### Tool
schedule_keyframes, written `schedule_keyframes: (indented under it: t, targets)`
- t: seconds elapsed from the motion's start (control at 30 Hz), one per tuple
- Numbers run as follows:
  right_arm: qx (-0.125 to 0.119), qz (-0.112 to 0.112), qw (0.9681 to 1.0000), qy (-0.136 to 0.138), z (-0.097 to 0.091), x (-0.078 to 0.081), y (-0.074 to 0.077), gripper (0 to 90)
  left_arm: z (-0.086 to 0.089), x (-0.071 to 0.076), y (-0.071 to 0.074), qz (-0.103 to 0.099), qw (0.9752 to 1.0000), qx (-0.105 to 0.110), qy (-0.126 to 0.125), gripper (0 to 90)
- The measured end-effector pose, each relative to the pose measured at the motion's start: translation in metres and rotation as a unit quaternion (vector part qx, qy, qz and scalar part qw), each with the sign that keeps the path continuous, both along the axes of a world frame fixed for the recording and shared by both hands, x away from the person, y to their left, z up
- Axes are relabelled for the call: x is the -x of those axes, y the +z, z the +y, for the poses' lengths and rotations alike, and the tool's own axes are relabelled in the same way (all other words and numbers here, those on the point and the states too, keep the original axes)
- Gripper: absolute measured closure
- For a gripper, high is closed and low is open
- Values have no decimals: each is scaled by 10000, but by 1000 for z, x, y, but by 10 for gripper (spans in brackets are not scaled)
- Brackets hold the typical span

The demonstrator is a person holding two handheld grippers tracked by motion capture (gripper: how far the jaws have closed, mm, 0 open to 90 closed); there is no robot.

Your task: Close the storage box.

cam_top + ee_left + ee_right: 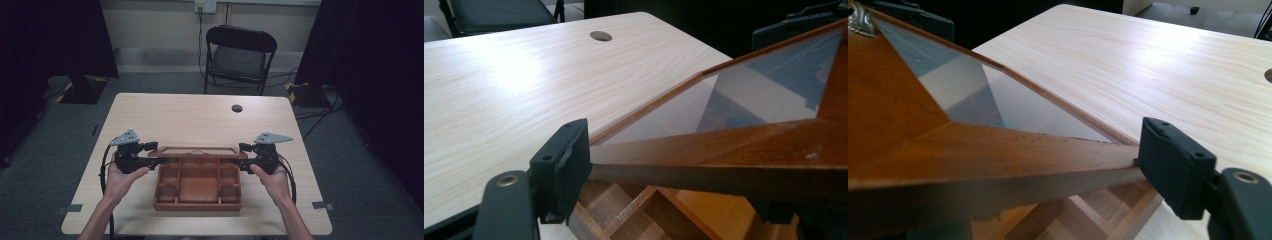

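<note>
At the frame's lower middle we have the box (198,192) half open, its glass lid (199,151) raised, the left gripper (150,155) and right gripper (245,156) part-open around the lid's side edges; whether their pads press it we cannot tell.

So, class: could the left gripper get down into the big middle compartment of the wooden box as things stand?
Probably not at once. The left gripper has the left frame of the glass lid between its jaws, and the half-raised lid overhangs the back compartments. The middle compartment lies uncovered, so it looks reachable after letting go.
</note>
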State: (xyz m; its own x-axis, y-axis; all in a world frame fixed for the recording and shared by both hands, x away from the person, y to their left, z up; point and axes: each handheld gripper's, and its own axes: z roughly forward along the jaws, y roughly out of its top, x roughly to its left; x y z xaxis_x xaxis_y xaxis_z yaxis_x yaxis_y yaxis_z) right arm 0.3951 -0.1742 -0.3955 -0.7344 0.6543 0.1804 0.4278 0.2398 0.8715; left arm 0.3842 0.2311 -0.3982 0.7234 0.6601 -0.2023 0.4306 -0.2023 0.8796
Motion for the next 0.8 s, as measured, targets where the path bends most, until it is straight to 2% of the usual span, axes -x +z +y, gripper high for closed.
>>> schedule_keyframes:
  t: [0.1,0.13,0.27,0.5,0.67,0.8]
  targets:
    - [56,-40,10000,23,0,3,-1,311,2,3,-2,42,10000,59,-2,268]
    - [78,-49,10000,32,0,4,-2,281,3,4,-4,57,10000,72,-23,269]
    - [29,86,10000,32,-3,6,-6,249,6,8,-9,116,9998,146,-47,278]
    - [6,165,9998,-74,-12,11,-13,248,5,13,-11,99,9999,38,-59,281]
    - [-7,189,9998,-103,-15,14,-16,249,6,17,-15,114,9999,89,-54,284]
    - [16,225,9997,-105,-18,17,-19,250,6,20,-18,132,9999,43,-54,285]
